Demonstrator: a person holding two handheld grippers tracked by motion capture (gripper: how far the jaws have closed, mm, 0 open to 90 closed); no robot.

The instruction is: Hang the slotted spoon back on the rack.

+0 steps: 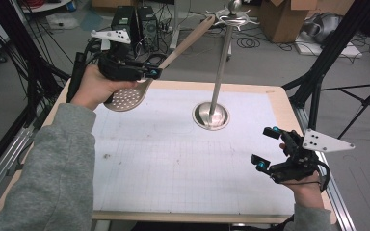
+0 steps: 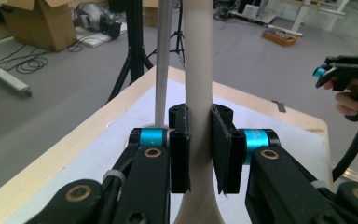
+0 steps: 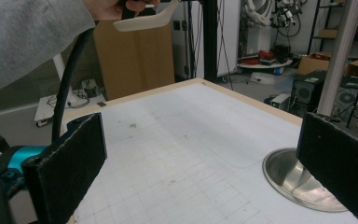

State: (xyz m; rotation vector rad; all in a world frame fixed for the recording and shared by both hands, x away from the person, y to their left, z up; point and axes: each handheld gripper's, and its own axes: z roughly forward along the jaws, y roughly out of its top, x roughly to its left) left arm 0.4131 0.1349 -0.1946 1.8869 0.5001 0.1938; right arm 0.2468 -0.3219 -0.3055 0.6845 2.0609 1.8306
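A beige slotted spoon (image 1: 127,96) is held above the table's far left, its long handle (image 1: 188,41) slanting up so that its end is at the hooks (image 1: 233,19) on top of a metal stand (image 1: 220,62). My left gripper (image 1: 151,73) is shut on the handle just above the perforated bowl. In the left gripper view the handle (image 2: 199,70) runs up between the closed pads (image 2: 179,149). My right gripper (image 1: 266,148) hovers open over the table's right edge, with nothing between its pads (image 3: 70,168). From there the spoon bowl (image 3: 144,21) shows at the top.
The stand's round steel base (image 1: 211,116) sits on the white gridded mat (image 1: 173,159) at the table's far middle. Cardboard boxes (image 1: 284,19), computer towers (image 1: 135,21), cables and black tripod legs (image 1: 318,82) crowd the floor beyond the wooden table edge.
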